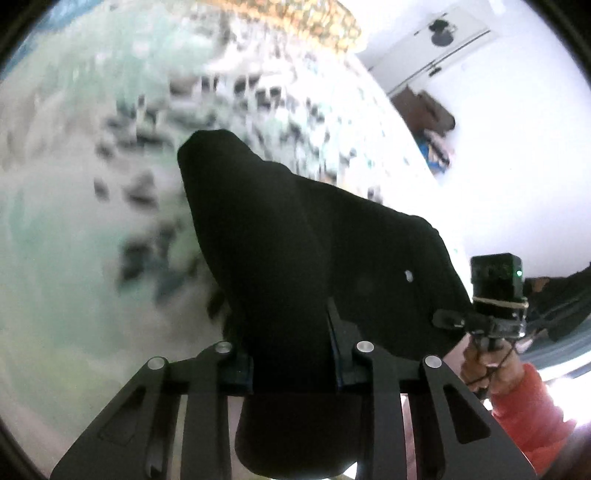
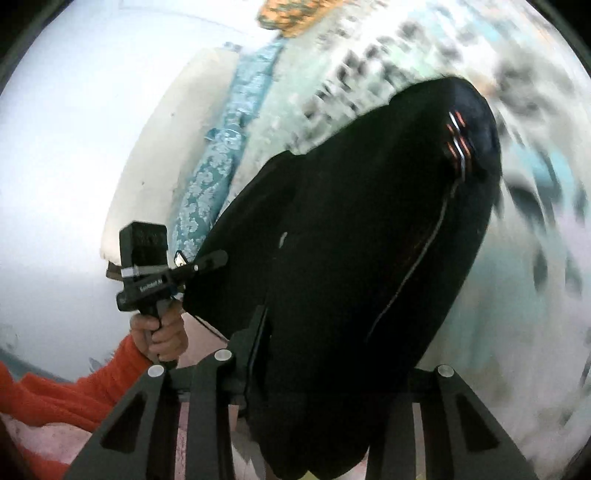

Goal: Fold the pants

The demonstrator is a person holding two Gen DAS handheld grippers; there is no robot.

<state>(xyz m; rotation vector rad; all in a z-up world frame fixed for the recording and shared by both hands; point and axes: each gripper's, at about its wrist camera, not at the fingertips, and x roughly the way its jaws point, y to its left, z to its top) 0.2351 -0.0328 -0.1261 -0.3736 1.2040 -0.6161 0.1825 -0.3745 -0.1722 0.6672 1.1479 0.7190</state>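
Note:
The black pants (image 1: 295, 240) hang stretched between both grippers above a patterned bedspread (image 1: 74, 221). My left gripper (image 1: 291, 354) is shut on one end of the pants, with cloth bunched between its fingers and drooping below. My right gripper (image 2: 317, 350) is shut on the other end of the pants (image 2: 351, 240), which show orange-and-white stripes (image 2: 458, 144) near their far end. In the left wrist view the right gripper (image 1: 448, 319) bites the pants' edge at the right. In the right wrist view the left gripper (image 2: 210, 262) bites the edge at the left.
The bed's pale green and grey patterned cover (image 2: 535, 258) fills the background, blurred. An orange patterned pillow (image 1: 295, 18) lies at the far end. A blue floral cloth (image 2: 218, 177) runs along the bed's side. White wall (image 1: 517, 147) and an orange-sleeved arm (image 1: 524, 406) sit at the right.

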